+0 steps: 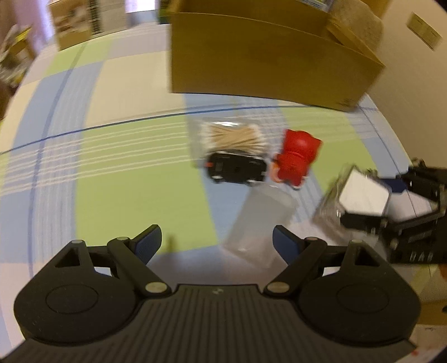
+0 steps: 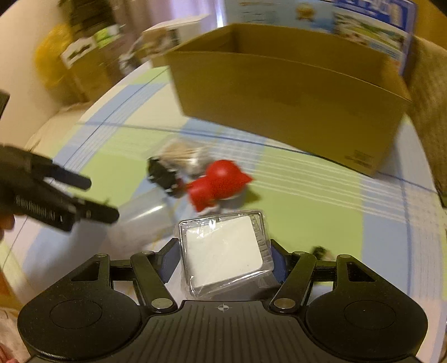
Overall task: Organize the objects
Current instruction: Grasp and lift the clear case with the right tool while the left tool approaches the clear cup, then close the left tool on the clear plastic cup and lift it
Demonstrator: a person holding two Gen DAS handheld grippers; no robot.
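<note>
My right gripper (image 2: 223, 258) is shut on a clear plastic packet with a white pad inside (image 2: 223, 254), held above the mat; the packet also shows in the left wrist view (image 1: 363, 195). My left gripper (image 1: 217, 240) is open and empty above the mat, just short of a clear plastic container (image 1: 262, 226) lying on its side. Beyond it lie a black toy car (image 1: 237, 167), a red figure (image 1: 296, 156) and a bag of cotton swabs (image 1: 234, 136). An open cardboard box (image 1: 265, 61) stands behind them. The left gripper shows at the left of the right wrist view (image 2: 103, 198).
The objects lie on a green, blue and cream checked mat (image 1: 125, 173). More boxes (image 2: 156, 42) and a yellow bag (image 2: 53, 64) stand at the back left. A printed blue carton (image 2: 363, 19) rises behind the cardboard box (image 2: 293, 95).
</note>
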